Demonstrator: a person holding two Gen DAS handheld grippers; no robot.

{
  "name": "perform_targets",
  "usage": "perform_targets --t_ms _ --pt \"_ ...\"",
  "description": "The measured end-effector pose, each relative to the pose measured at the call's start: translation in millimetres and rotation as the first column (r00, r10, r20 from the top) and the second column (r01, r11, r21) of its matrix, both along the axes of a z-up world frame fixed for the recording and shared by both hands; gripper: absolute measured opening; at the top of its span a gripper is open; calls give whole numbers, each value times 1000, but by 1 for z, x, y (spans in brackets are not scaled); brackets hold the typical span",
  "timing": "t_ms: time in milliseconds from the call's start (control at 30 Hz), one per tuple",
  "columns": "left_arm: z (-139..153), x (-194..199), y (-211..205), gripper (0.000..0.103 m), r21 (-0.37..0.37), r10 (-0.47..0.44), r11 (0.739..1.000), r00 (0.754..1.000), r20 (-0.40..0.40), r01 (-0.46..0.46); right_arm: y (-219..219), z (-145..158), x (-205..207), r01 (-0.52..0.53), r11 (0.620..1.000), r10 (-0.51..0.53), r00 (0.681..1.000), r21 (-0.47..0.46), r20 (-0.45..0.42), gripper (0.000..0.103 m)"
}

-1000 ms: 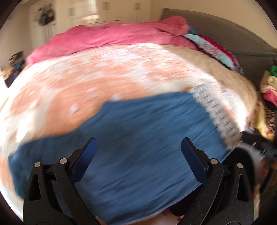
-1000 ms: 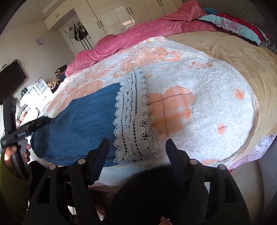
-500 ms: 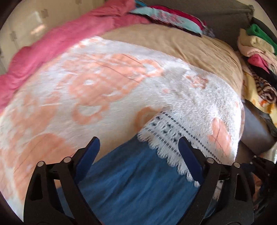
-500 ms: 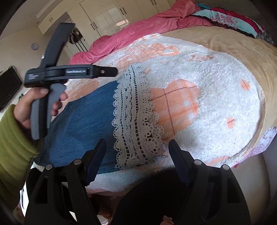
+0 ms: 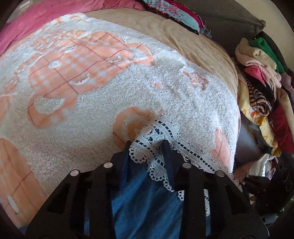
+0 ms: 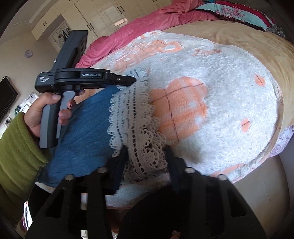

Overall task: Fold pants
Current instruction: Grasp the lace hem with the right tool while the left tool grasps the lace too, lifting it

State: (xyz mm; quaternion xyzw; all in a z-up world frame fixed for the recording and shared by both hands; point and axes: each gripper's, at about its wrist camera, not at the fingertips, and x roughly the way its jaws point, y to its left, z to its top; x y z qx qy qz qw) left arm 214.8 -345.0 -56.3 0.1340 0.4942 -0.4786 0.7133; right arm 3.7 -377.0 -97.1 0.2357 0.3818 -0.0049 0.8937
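Lace hem: both hand-held grippers closing on it; only R view shows hand, L hand-held gripper.

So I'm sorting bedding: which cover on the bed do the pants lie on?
The fluffy white blanket with orange patches, not the tan sheet or pink duvet beyond it.

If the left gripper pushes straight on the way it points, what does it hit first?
The lace hem of the pants, already between the closing jaws of the left gripper. Right behind it lies the fluffy blanket; depth is hard to judge.
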Motion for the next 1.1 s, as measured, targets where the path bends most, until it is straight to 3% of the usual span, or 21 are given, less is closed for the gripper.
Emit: perform_targets --t_ms 67,133,267,500,667,833,900,1033,1100 --pt "3 -5 2 17 0 7 1000 1000 25 -7 3 3 3 -19 1000 19 1000 -9 14 24" --pt "7 -5 6 8 -15 19 1000 1000 24 -19 7 9 4 -38 999 38 998 9 51 24" --pt "24 1 30 7 -135 41 990 999 -35 -46 19 26 5 -90 995 84 988 41 127 23" --pt "63 -3 104 7 -298 94 949 995 -34 -100 72 74 15 -251 968 247 940 -11 234 23" --pt "68 0 172 7 -331 184 925 982 -45 -188 130 84 37 -380 923 381 895 -51 233 23" --pt "47 1 238 14 -304 327 894 943 -59 -329 195 58 66 -501 860 511 848 -102 143 24" --pt "36 1 266 27 -318 385 858 915 -122 -403 219 45 74 -536 830 552 830 -154 83 24" --pt "18 -3 321 36 -385 457 753 845 -277 -533 253 33 71 -569 776 596 803 -273 20 24" --pt "11 -4 333 42 -401 450 722 823 -346 -564 265 33 68 -579 749 612 791 -321 4 24"
